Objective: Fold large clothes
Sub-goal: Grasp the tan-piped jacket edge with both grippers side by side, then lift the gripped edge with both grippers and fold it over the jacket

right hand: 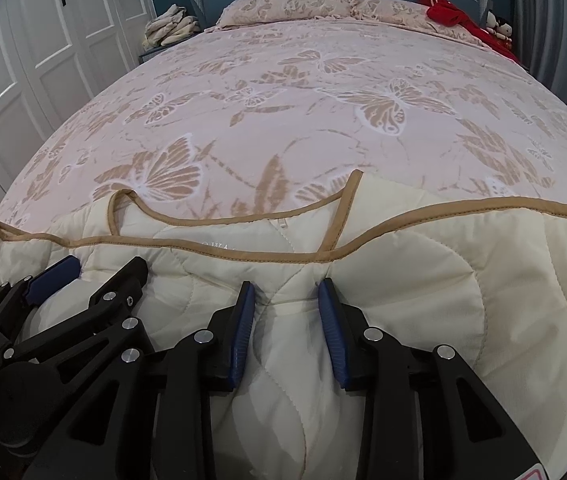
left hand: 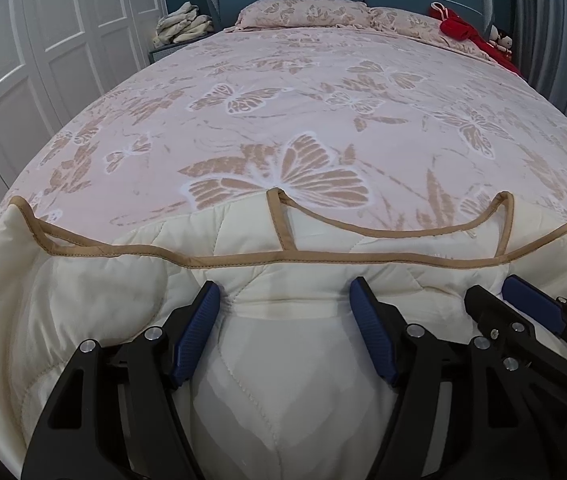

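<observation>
A cream quilted garment [left hand: 131,280] with tan trim lies at the near end of the bed, its trimmed edge facing the headboard. It also shows in the right wrist view [right hand: 423,280]. My left gripper [left hand: 285,300] has its blue pads spread wide with a bulge of the cream fabric between them. My right gripper [right hand: 287,300] stands just to the right of it, jaws narrower, with a fold of the same fabric pinched between its pads. Each gripper shows at the edge of the other's view: the right gripper [left hand: 495,300] and the left gripper [right hand: 103,268].
The bed has a pink butterfly-print cover [left hand: 283,92] and two matching pillows [left hand: 303,12]. A red garment [left hand: 459,26] lies at the far right by the headboard. Folded pale clothes [left hand: 183,24] sit on a nightstand at the far left. White wardrobe doors [left hand: 43,40] stand left.
</observation>
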The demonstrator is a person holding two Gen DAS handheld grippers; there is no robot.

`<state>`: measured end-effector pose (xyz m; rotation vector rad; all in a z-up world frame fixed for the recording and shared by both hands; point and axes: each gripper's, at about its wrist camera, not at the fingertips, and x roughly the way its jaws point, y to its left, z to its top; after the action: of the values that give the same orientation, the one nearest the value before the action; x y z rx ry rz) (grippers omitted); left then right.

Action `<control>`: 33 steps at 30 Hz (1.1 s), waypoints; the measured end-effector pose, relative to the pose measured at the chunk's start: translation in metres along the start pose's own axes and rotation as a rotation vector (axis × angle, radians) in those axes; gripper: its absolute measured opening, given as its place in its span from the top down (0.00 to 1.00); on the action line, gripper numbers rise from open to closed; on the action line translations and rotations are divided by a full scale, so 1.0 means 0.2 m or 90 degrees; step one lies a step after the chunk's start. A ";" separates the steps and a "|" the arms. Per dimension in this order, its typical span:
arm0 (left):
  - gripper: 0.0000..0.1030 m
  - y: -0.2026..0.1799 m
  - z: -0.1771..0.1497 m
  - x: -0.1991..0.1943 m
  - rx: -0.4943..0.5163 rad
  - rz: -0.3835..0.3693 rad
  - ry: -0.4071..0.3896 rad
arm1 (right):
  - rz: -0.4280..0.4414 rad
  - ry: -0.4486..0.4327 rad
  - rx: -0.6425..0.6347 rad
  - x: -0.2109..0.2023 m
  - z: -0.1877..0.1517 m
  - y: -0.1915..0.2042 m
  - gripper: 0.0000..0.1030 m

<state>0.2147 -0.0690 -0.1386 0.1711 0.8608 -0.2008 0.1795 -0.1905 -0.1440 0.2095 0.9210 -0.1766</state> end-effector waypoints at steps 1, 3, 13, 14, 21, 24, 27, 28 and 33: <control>0.37 0.00 0.00 0.00 0.000 0.001 -0.001 | -0.001 -0.001 0.000 0.00 0.00 0.00 0.67; 0.37 0.00 0.00 0.00 0.000 0.003 -0.003 | -0.001 -0.003 0.000 0.01 0.00 0.00 0.67; 0.37 -0.01 0.00 0.01 -0.002 0.014 -0.011 | -0.006 -0.010 0.002 0.01 0.00 0.00 0.68; 0.37 -0.01 0.00 0.01 -0.002 0.015 -0.012 | -0.007 -0.011 0.002 0.02 0.00 0.00 0.68; 0.37 -0.01 0.00 0.01 -0.002 0.018 -0.014 | -0.009 -0.013 0.002 0.02 0.00 0.00 0.68; 0.37 -0.01 0.00 0.02 -0.001 0.021 -0.015 | -0.010 -0.018 0.002 0.02 0.00 0.00 0.69; 0.37 -0.01 0.01 0.02 0.000 0.027 -0.013 | -0.011 -0.022 0.005 0.02 0.01 -0.01 0.69; 0.37 -0.01 0.01 0.02 0.001 0.026 -0.010 | -0.010 -0.022 0.006 0.02 0.01 -0.01 0.69; 0.35 0.09 0.08 -0.07 -0.032 -0.056 0.035 | 0.032 0.005 0.025 -0.01 0.05 -0.04 0.68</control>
<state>0.2215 -0.0542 -0.1174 0.0928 0.9285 -0.2570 0.1833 -0.2004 -0.1375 0.2688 0.9200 -0.1475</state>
